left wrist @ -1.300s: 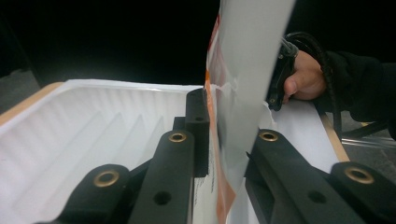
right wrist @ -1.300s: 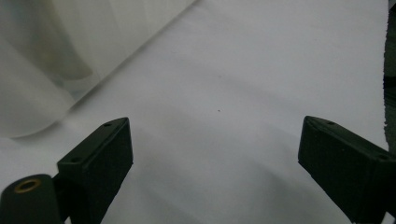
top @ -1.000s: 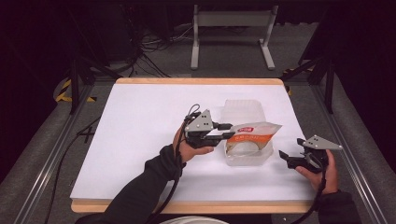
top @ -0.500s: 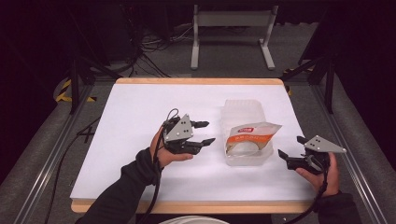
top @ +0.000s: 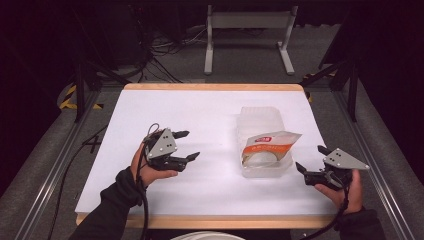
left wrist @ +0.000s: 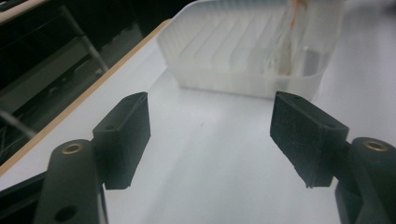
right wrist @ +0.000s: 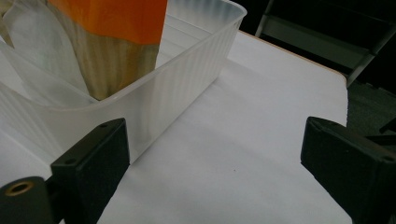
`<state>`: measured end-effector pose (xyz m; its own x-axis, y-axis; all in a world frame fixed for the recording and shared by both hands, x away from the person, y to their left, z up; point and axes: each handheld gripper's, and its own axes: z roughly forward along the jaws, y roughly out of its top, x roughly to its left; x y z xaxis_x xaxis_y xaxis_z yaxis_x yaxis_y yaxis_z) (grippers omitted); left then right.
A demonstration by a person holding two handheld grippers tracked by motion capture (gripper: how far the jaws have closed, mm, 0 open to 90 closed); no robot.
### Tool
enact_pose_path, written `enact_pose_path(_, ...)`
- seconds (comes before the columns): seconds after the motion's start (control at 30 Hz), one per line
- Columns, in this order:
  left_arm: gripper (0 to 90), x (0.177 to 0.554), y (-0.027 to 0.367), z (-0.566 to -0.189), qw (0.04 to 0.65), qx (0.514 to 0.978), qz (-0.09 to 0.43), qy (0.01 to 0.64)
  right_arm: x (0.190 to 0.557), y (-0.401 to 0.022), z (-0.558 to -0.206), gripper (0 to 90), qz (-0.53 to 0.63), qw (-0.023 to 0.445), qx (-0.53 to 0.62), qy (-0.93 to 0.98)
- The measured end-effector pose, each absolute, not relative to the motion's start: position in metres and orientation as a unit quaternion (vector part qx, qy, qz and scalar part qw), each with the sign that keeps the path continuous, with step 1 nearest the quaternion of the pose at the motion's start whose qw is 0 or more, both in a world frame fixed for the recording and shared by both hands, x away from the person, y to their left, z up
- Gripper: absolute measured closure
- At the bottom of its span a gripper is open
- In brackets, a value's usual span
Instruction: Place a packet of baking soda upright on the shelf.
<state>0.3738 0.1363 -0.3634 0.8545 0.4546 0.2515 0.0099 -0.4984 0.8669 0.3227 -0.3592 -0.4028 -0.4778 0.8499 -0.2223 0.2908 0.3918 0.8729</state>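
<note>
Leftward from the pouch [top: 268, 148] went the left claw [top: 186, 146], just spreading empty; right claw [top: 311, 159] spread.

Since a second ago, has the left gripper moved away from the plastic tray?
Yes. The left gripper has pulled leftward away from the plastic tray, toward the table's left side; its jaws have just been opening, with nothing between them.

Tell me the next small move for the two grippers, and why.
Probably rest both. The pouch already sits in the bin; the left hand-held gripper, jaws just opened and empty, is well clear, and the right hand-held gripper is open beside the bin.
</note>
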Motion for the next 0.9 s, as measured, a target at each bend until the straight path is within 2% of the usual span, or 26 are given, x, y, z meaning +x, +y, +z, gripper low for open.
enact_pose_path(0.53,21.8,0.367,0.217,-0.383,0.448,0.825,0.271,0.213,0.316,-0.359,-0.404,7.6,0.388,0.376,0.372,0.755)
enact_pose_path(0.9,20.8,0.368,0.256,-0.407,0.428,0.824,0.268,0.255,0.315,-0.364,-0.410,6.9,0.380,0.372,0.382,0.756)
